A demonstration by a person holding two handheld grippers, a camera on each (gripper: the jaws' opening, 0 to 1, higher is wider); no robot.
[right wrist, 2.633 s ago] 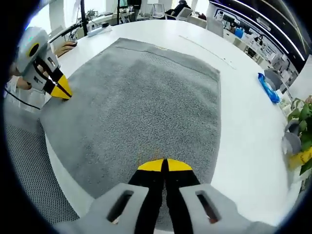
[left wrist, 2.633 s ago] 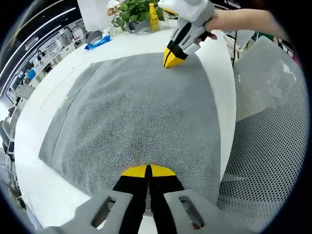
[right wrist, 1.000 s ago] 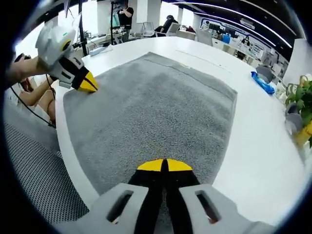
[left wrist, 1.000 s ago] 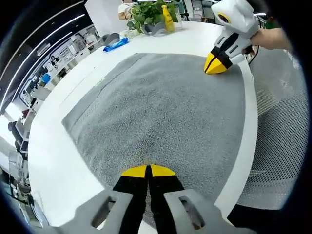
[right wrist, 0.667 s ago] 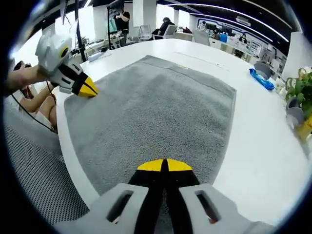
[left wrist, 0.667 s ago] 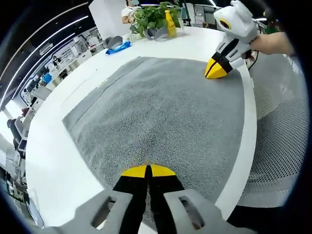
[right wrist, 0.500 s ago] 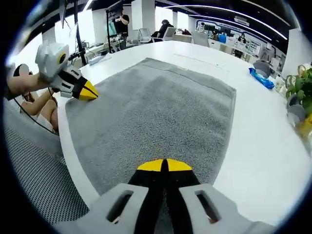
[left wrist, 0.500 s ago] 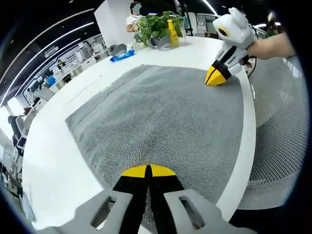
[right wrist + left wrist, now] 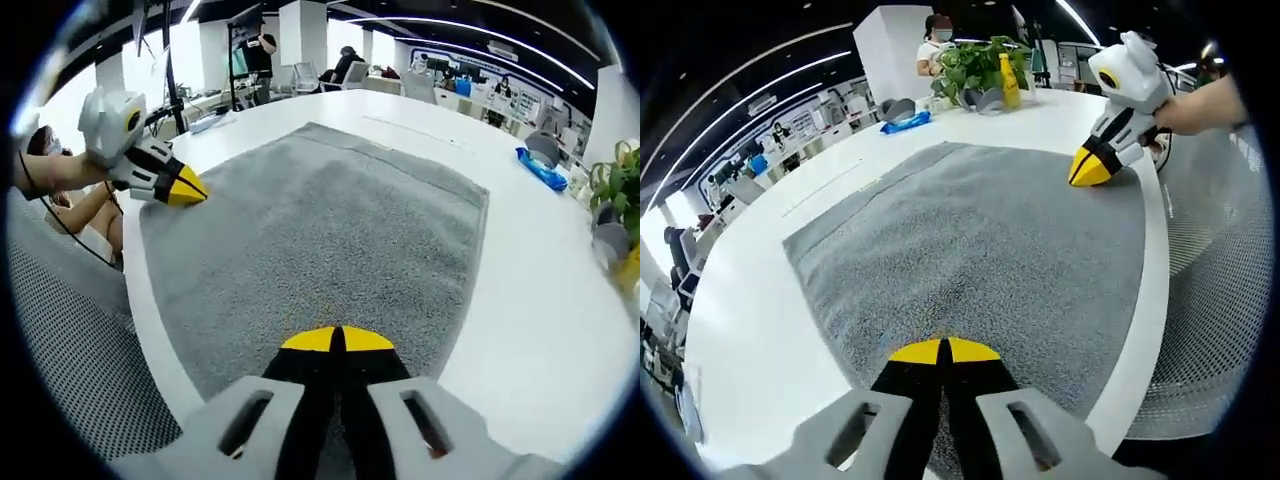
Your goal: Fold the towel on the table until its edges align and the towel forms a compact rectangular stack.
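A grey towel (image 9: 970,230) lies spread flat on the white table (image 9: 750,300). In the left gripper view my left gripper (image 9: 943,352) is shut, its yellow tips pinched on the towel's near edge at one corner. My right gripper (image 9: 1092,172) shows at the upper right, held by a hand and shut on the neighbouring corner. In the right gripper view the towel (image 9: 330,220) stretches away from my right gripper (image 9: 335,340), which is shut on its edge. The left gripper (image 9: 186,188) sits at the left corner.
A potted plant (image 9: 975,65), a yellow bottle (image 9: 1010,80) and a blue packet (image 9: 905,122) stand at the table's far end. The blue packet (image 9: 545,168) lies right of the towel. A mesh chair (image 9: 1220,260) is beside the table edge. People stand in the office behind.
Both views have tilted up and show more of the room. Each gripper stays shut at its towel corner. The towel lies flat as before.
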